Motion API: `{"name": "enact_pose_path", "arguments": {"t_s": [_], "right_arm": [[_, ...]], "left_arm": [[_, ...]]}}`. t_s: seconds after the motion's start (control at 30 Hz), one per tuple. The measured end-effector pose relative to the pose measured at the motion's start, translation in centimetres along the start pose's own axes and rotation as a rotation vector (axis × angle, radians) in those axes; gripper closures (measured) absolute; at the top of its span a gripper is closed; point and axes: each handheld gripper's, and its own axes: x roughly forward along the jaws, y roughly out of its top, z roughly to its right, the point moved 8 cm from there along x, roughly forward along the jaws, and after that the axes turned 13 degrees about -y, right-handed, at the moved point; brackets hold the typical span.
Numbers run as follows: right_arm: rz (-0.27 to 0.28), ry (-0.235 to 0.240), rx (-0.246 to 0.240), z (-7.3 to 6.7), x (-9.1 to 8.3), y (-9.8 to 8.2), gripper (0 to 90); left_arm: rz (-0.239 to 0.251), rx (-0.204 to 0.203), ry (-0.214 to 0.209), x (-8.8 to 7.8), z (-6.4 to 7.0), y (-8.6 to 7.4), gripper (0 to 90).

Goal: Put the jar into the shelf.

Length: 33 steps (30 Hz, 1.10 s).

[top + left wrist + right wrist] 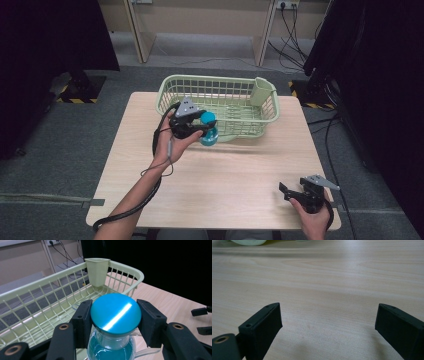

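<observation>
- Left gripper view: we have the left gripper point(115, 317) with fingers point(82, 315) clamped on the round blue lid of the clear glass jug point(115, 312), beside the pale green plastic basket point(37, 287); the smooth lid could slip.
- Glossy lid, blue-tinted glass, clear handle.
- Our right gripper point(327, 322) rests with fingers apart over the wooden worktop point(317, 277).

A light wooden bench point(225, 175) is set on a grey carpet floor point(75, 135). Black curtains point(380, 75) are hung at both sides. Cables point(292, 42) are plugged into the beige wall point(200, 15).
</observation>
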Motion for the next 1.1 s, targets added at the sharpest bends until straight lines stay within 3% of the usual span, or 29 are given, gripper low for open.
{"name": "enact_pose_path", "arguments": {"t_s": [0.73, 1.1], "right_arm": [[-0.001, 0.003, 0.004, 0.0, 0.0, 0.0, 7.2], [-0.002, 0.004, 0.006, 0.0, 0.0, 0.0, 7.2]], "left_arm": [[0.054, -0.003, 0.081, -0.4, -2.0, 4.3, 48.5], [0.051, -0.014, 0.115, 0.9, -3.1, 5.8, 48.5]]}}
